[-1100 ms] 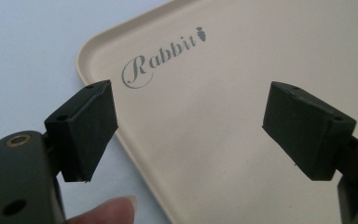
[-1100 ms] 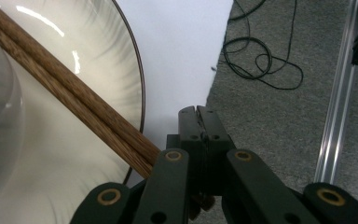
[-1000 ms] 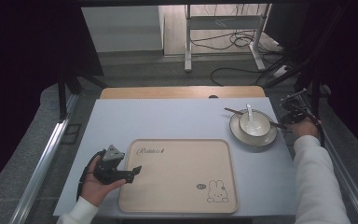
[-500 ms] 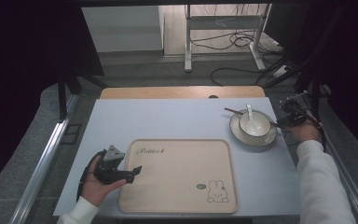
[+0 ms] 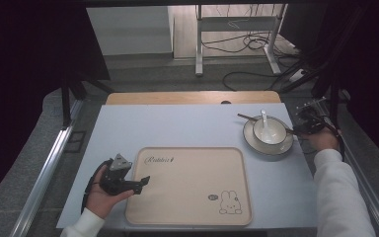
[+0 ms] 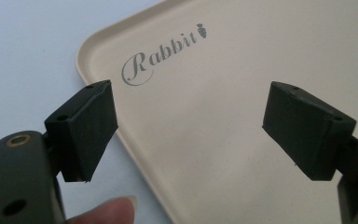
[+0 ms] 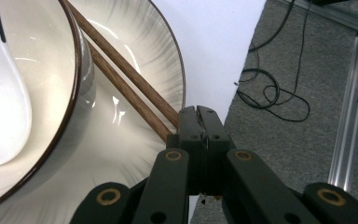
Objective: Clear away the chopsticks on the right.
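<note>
A beige tray (image 5: 192, 197) printed with "Rabbit" and a bunny lies at the table's near middle. My left gripper (image 5: 144, 181) rests at its left edge, open, jaws wide over the tray's corner (image 6: 237, 70) with nothing between them (image 6: 189, 130). At the far right a white bowl (image 5: 266, 131) with a white spoon (image 5: 264, 118) stands on a plate (image 5: 271, 146), with brown chopsticks (image 5: 244, 117) laid across. My right gripper (image 5: 298, 129) is at the plate's right rim (image 7: 121, 140). It is shut (image 7: 197, 116), jaws pressed together, and the chopsticks' (image 7: 121, 88) ends run under its left jaw.
A pale blue mat (image 5: 177, 128) covers the table, with a wooden strip (image 5: 192, 97) along the far edge. Metal rails (image 5: 44, 173) run down both sides. Cables (image 7: 270, 93) lie on the grey floor off the right edge, close to my right gripper.
My right gripper has edged slightly left toward the plate. The left hand, the tray and the dishes have not moved.
</note>
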Demonstrator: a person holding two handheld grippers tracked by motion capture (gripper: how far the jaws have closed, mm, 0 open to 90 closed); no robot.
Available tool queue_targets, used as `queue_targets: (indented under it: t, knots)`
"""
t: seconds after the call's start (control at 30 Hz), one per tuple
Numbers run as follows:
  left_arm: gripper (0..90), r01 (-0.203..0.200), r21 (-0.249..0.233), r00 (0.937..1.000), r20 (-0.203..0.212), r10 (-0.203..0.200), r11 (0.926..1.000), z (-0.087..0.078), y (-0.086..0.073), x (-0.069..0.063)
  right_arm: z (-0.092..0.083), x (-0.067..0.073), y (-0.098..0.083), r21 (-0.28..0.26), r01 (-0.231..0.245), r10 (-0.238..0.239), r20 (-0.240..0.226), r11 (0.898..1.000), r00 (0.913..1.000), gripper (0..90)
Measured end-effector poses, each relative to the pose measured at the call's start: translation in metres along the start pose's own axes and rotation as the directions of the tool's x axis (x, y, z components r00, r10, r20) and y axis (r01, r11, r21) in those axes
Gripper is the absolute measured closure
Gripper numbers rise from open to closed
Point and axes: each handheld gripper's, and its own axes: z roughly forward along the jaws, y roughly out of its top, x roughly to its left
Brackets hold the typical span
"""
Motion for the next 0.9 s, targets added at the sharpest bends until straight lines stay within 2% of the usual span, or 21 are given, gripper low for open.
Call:
queue_targets:
  t: [0.43, 0.57, 0.63, 0.67, 0.7, 0.73, 0.77, 0.8, 0.83, 0.9]
  knots:
    - [17.9, 0.002, 0.002, 1.0, -0.001, -0.002, 1.0, 0.0, 0.0, 0.001, 0.001, 0.0, 0.001, 0.008, 0.013, -0.013, -0.011, 1.0, 0.9999, 89.4]
    - [17.9, 0.003, 0.004, 1.0, -0.002, -0.003, 1.0, 0.001, -0.001, 0.001, -0.006, -0.006, 0.003, -0.024, 0.016, -0.016, -0.009, 1.0, 0.9998, 89.1]
    - [17.9, 0.003, 0.006, 1.0, -0.003, -0.003, 1.0, 0.001, -0.001, 0.002, -0.01, -0.011, 0.005, -0.032, 0.02, -0.021, -0.01, 0.999, 0.9997, 87.6]
    - [17.9, 0.004, 0.008, 1.0, -0.005, -0.004, 1.0, 0.001, -0.001, 0.002, -0.013, -0.015, 0.006, -0.036, 0.034, -0.035, -0.026, 0.999, 0.9991, 81.3]
    - [17.9, 0.004, 0.008, 1.0, -0.005, -0.004, 1.0, 0.001, -0.001, 0.002, -0.013, -0.015, 0.006, -0.036, 0.034, -0.035, -0.026, 0.999, 0.9991, 81.3]
    - [17.9, 0.005, 0.009, 1.0, -0.006, -0.005, 0.9999, 0.002, -0.001, 0.002, -0.014, -0.017, 0.008, -0.035, 0.051, -0.052, -0.032, 0.998, 0.9981, 75.6]
    - [17.9, 0.005, 0.009, 1.0, -0.007, -0.005, 0.9999, 0.002, -0.001, 0.002, -0.014, -0.018, 0.009, -0.024, 0.071, -0.071, -0.033, 0.997, 0.9969, 64.7]
    - [17.9, 0.006, 0.009, 0.9999, -0.011, -0.006, 0.9999, 0.002, -0.001, 0.003, -0.013, -0.019, 0.013, -0.004, 0.134, -0.134, -0.032, 0.991, 0.9904, 58.9]
    - [17.9, 0.006, 0.009, 0.9999, -0.011, -0.006, 0.9999, 0.002, -0.001, 0.003, -0.013, -0.019, 0.013, -0.004, 0.134, -0.134, -0.032, 0.991, 0.9904, 58.9]
    - [17.9, 0.01, 0.009, 0.9999, -0.013, -0.01, 0.9999, 0.002, -0.001, 0.003, -0.011, -0.021, 0.018, 0.029, 0.195, -0.195, -0.018, 0.98, 0.9807, 55.4]
